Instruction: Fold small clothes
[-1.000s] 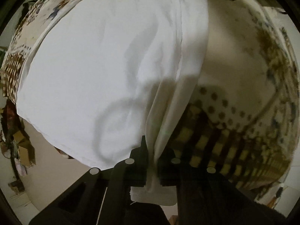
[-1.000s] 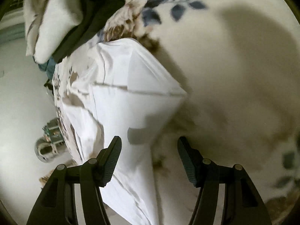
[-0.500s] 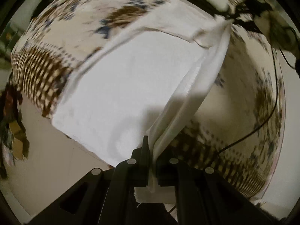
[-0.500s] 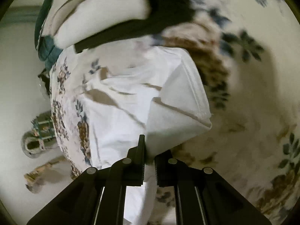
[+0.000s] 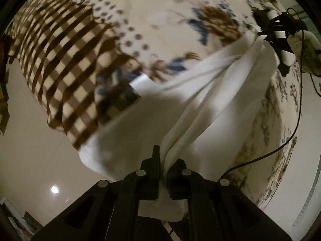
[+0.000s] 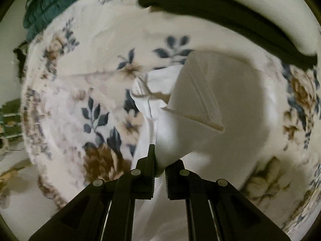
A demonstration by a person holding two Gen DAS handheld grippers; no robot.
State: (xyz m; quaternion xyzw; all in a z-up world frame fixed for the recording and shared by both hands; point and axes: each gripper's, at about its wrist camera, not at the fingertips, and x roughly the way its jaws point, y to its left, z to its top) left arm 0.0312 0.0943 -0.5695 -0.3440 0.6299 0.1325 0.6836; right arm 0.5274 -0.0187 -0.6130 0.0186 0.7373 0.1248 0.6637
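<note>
A white garment (image 5: 210,104) is held up off the floral bedspread (image 5: 160,10), stretched between both grippers. My left gripper (image 5: 164,166) is shut on one bunched edge of it. My right gripper (image 6: 159,166) is shut on another edge of the white garment (image 6: 196,104), whose folded corner sticks out above the jaws. In the left wrist view the right gripper (image 5: 264,36) shows at the far right, pinching the cloth's far end, with a gloved hand (image 5: 305,48) behind it.
The bedspread's brown checked border (image 5: 60,60) hangs over the bed's edge above the pale floor (image 5: 30,150). A dark green knit item (image 6: 50,2) and a black and white pile (image 6: 240,16) lie at the back. A black cable (image 5: 280,146) trails at the right.
My right gripper closed on the white garment's edge. Both grippers lifted the garment off the bed and it now hangs taut between them, more bedspread showing beneath.
</note>
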